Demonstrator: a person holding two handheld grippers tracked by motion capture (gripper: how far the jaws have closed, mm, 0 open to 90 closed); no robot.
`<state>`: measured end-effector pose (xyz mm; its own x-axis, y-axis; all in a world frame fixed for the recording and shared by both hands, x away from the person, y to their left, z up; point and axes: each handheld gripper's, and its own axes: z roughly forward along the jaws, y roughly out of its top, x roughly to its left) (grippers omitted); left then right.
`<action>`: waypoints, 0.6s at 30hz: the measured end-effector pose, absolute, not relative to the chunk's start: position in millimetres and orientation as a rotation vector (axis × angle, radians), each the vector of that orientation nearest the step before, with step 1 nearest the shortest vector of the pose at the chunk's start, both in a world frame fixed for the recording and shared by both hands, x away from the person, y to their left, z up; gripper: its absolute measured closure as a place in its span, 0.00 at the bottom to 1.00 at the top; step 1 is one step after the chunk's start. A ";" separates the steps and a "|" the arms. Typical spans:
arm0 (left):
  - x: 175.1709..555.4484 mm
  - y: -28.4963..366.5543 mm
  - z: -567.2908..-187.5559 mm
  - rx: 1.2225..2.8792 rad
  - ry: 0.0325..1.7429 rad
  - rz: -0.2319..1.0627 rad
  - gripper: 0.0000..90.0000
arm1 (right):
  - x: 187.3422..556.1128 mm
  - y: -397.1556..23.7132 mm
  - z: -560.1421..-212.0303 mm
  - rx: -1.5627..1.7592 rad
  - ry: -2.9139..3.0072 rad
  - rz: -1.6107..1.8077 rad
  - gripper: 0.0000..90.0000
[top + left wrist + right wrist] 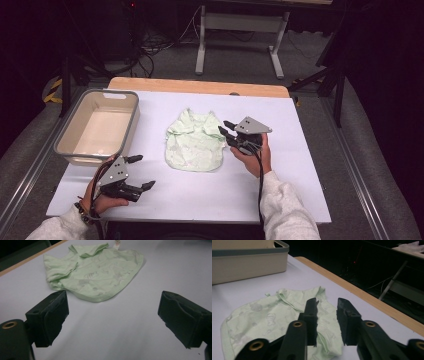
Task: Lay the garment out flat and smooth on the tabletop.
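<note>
High view: fixed above the near side of the table (200, 200), facing forward and down; takes in the whole tabletop and the floor beyond.

Left gripper view: low over the near left of the table, close to the surface, facing far and right toward the green garment (95, 275).

Right gripper view: just beside the garment's right edge, very near, facing left toward the tub (249, 262).

Shared: garment and white tabletop, in all three; tub, in the high and right gripper views.

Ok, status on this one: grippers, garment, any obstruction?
Left gripper open, idle near table edge. Right gripper open, nothing held, at the green garment. Garment lies flat mid-table, sleeves folded in. Bin empty, path clear.
</note>
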<state>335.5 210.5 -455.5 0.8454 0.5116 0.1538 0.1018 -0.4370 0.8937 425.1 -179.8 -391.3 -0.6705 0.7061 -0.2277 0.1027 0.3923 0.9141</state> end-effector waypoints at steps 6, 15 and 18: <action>335.4 210.5 -455.2 1.990 0.449 0.501 0.12 | 412.1 -179.4 -388.7 0.651 2.037 1.292 0.56; 335.4 210.2 -455.4 1.993 0.446 0.503 0.11 | 395.3 -176.3 -390.0 0.599 2.038 1.295 0.38; 335.4 210.1 -455.4 1.992 0.444 0.501 0.11 | 390.2 -174.8 -391.7 0.595 2.029 1.264 0.31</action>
